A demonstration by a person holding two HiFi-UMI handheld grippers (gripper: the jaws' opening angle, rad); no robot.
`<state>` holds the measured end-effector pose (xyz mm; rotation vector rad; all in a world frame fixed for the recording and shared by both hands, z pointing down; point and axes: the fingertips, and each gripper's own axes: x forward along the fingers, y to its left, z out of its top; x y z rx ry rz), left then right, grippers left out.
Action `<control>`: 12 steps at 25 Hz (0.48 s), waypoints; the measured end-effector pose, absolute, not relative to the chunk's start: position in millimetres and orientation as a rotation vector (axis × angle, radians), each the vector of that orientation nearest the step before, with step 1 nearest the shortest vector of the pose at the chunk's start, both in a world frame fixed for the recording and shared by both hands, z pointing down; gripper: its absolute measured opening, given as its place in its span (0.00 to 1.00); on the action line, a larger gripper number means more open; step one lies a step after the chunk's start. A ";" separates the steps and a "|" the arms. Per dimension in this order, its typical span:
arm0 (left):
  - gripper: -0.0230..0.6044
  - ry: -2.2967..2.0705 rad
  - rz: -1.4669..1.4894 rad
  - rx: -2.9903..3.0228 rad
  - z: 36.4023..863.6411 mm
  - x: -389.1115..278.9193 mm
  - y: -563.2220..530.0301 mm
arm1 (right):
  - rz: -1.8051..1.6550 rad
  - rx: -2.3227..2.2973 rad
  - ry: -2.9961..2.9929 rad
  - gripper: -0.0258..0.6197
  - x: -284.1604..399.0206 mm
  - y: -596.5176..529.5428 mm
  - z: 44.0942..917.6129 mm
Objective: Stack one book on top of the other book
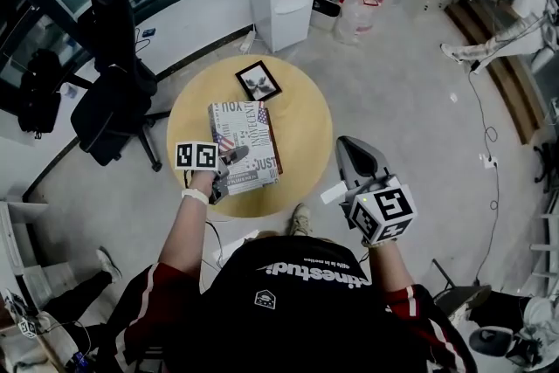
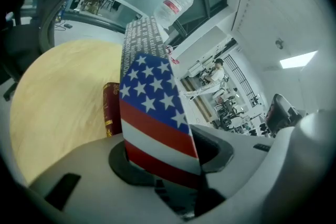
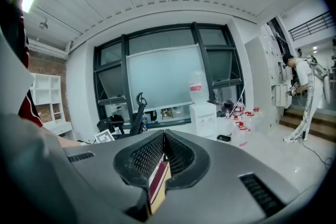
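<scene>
Two stacked books (image 1: pixel 244 148), left tongs (image 1: pixel 232 158) seemingly loose around flag book (image 2: pixel 152 113), right tongs (image 3: pixel 164 136) closed.

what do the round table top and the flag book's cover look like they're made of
Table top: probably pale wood or wood-look laminate, matte; even tan colour with faint streaks, no glare. Flag book cover: likely printed paper or card, smooth with a slight sheen; crisp ink and a thin edge.
</scene>
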<state>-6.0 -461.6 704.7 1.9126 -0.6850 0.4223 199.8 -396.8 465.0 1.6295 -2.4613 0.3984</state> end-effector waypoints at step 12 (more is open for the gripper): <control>0.53 -0.839 0.592 1.931 717.4 -21.4 -468.6 | 0.402 1.647 -2.452 0.09 206.9 -389.7 461.9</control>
